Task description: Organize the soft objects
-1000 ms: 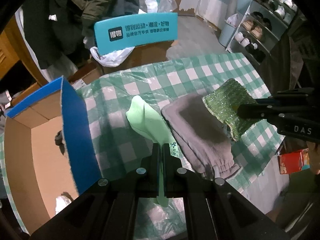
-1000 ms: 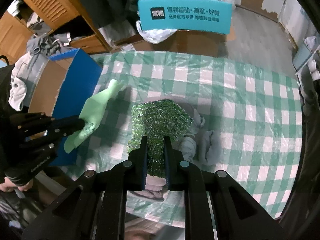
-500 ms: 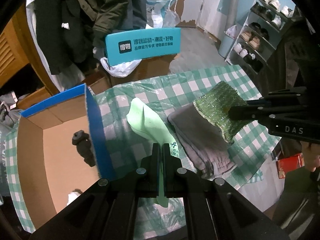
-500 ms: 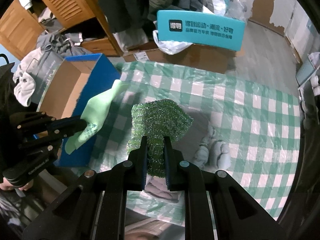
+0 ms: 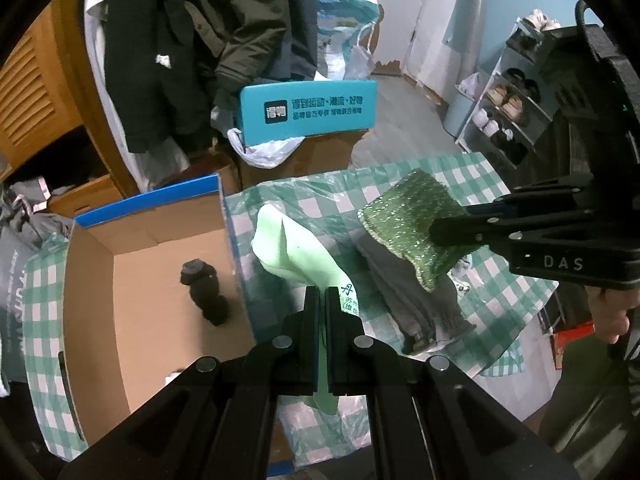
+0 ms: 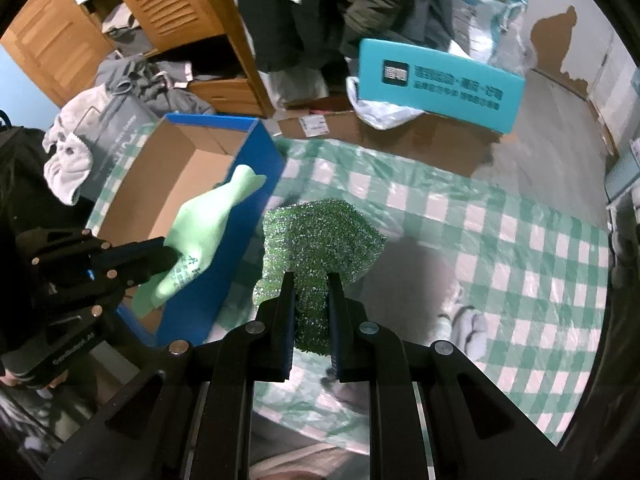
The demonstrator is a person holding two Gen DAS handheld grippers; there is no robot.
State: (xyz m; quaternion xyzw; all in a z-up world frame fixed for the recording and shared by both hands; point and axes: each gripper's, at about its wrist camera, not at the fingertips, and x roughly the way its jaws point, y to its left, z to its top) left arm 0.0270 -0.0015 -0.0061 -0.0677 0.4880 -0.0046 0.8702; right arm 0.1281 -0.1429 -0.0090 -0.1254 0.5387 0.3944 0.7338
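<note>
Left gripper (image 5: 323,294): black matte jaws pinched tight on a pale green glove (image 5: 296,254), smooth and rubbery, limp, printed characters near the cuff; it hangs over the table edge beside the box.
Right gripper (image 6: 312,284): dark fingers with blue pads clamped on a green scouring cloth (image 6: 320,240), coarse glittery mesh, bunched into a fan shape above the table.
Box (image 5: 96,280): open cardboard, brown inside, blue outside wall, standing at the table's left end; a small dark plush-like lump (image 5: 204,288) lies on its floor.
Grey garment (image 5: 412,296): soft knit with ribbed cuffs, crumpled on the tablecloth under the scouring cloth.
Tablecloth (image 6: 520,248): glossy plastic film, green-and-white checks, wrinkled.
</note>
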